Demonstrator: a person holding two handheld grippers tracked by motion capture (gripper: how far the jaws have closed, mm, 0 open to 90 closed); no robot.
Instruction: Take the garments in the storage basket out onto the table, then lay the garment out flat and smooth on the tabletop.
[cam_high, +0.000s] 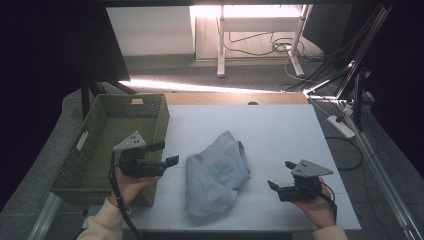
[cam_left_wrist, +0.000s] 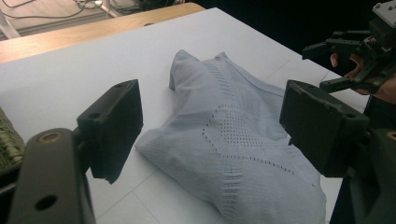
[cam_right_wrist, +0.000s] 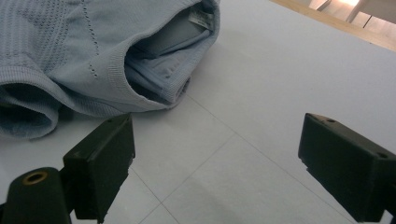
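A pale blue knitted garment (cam_high: 216, 171) lies crumpled in the middle of the white table (cam_high: 280, 130). In the left gripper view the garment (cam_left_wrist: 233, 140) sits just beyond the jaws, its dotted knit pattern visible. My left gripper (cam_high: 167, 153) hovers at the garment's left side, open and holding nothing. To the garment's right, my right gripper (cam_high: 280, 175) is open too, its jaws pointing left toward the cloth. The right gripper view shows the garment (cam_right_wrist: 93, 60) with its neck opening and a label at the upper left, apart from the jaws.
A green woven basket (cam_high: 95, 125) stands at the table's left edge, behind my left hand. The table's wooden far edge (cam_high: 235, 98) borders a floor with cables. A power strip (cam_high: 341, 126) lies on the floor to the right.
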